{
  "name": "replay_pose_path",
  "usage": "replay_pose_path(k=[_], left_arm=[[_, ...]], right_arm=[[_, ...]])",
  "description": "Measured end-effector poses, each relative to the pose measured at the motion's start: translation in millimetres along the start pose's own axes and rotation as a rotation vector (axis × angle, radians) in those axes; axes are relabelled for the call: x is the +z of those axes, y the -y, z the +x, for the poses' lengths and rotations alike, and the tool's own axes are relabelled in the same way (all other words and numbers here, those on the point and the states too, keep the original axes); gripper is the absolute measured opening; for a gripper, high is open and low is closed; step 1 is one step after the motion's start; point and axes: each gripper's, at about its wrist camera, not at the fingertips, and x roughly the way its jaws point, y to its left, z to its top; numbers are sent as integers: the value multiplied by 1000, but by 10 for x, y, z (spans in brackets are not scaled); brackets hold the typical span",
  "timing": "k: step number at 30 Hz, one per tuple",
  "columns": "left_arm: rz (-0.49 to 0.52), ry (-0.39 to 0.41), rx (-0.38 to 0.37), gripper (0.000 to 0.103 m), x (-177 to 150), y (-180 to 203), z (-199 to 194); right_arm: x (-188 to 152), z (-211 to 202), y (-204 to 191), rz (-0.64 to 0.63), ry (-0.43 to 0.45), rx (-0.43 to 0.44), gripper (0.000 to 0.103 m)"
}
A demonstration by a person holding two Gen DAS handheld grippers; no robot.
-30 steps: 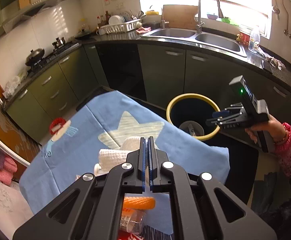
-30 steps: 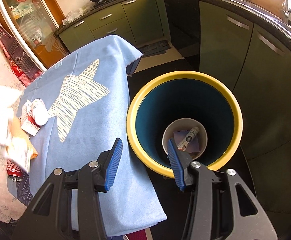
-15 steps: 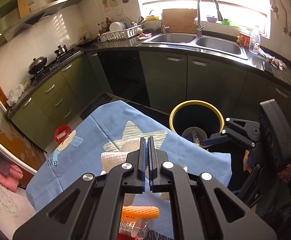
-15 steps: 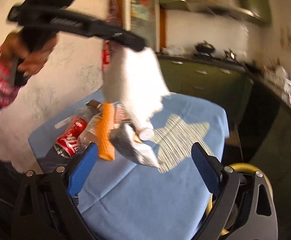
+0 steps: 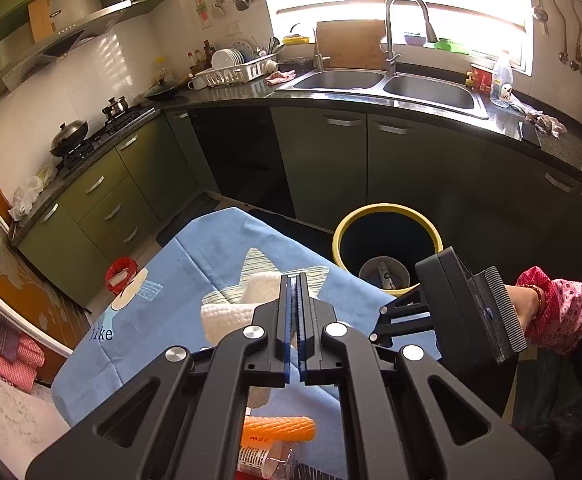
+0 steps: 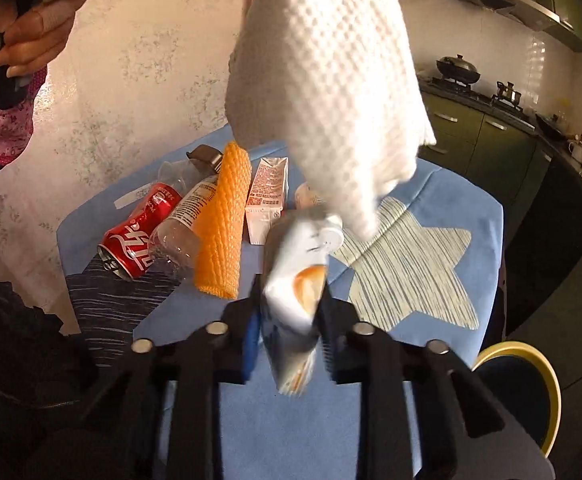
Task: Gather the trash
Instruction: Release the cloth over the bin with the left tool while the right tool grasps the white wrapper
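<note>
Since the earlier frame, the right gripper has swung from above the yellow-rimmed bin to the blue cloth on the worktop, and its jaws have just been closing; they are now clenched on a white snack packet with an orange print, which stands tilted between the blue pads. The left gripper has hardly shifted: its jaws are pressed fully together, pinching a white embossed paper towel, which hangs down above the cloth.

Positions relative to the blue cloth, right wrist view:
- An orange textured roll lies on the cloth, just left of the packet.
- A clear plastic bottle lies touching the roll on its left side.
- A red soda can lies beside the bottle, near the cloth's left edge.
- A small white carton lies just right of the roll, behind the packet.
- A pale star patch marks the cloth to the right of the packet.

The bin stands on the floor beyond the cloth's far right corner, with a few items at its bottom. A hand in a pink floral sleeve grips the left gripper's handle.
</note>
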Motion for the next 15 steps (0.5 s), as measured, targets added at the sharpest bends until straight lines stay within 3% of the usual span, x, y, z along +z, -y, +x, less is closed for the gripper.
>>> replay_pose_path(k=[6,15], left_arm=[[2,2,-8,3,60,-38,79],[65,-8,-91,3,433,208,538]], right_arm=[[-293,-210,-66,84,6,61,16],[-755,-639,-242,200,54,-15,16]])
